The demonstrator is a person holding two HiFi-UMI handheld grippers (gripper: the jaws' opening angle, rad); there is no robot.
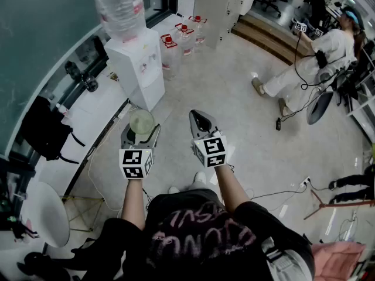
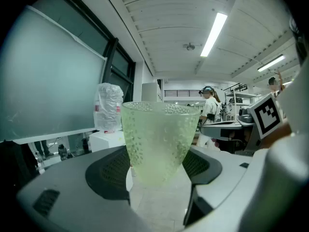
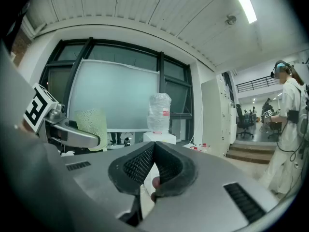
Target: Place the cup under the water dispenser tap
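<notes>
A pale green dimpled cup (image 1: 141, 123) stands upright between the jaws of my left gripper (image 1: 140, 134), which is shut on it about halfway up its wall. In the left gripper view the cup (image 2: 159, 141) fills the middle between the two black pads of the left gripper (image 2: 159, 167). The white water dispenser (image 1: 137, 63), with an upturned clear bottle (image 1: 120, 7) on top, stands on the floor some way ahead of the cup, by the window. My right gripper (image 1: 199, 120) is held level beside the left one, shut with nothing in it. In the right gripper view its pads (image 3: 140, 163) meet at the tips.
Three spare water bottles (image 1: 170, 51) with red caps stand on the floor right of the dispenser. A low ledge (image 1: 88, 116) with a black bag (image 1: 44, 130) runs along the window at the left. Another person (image 1: 304, 69) with grippers stands far right, and cables (image 1: 275, 195) lie on the floor.
</notes>
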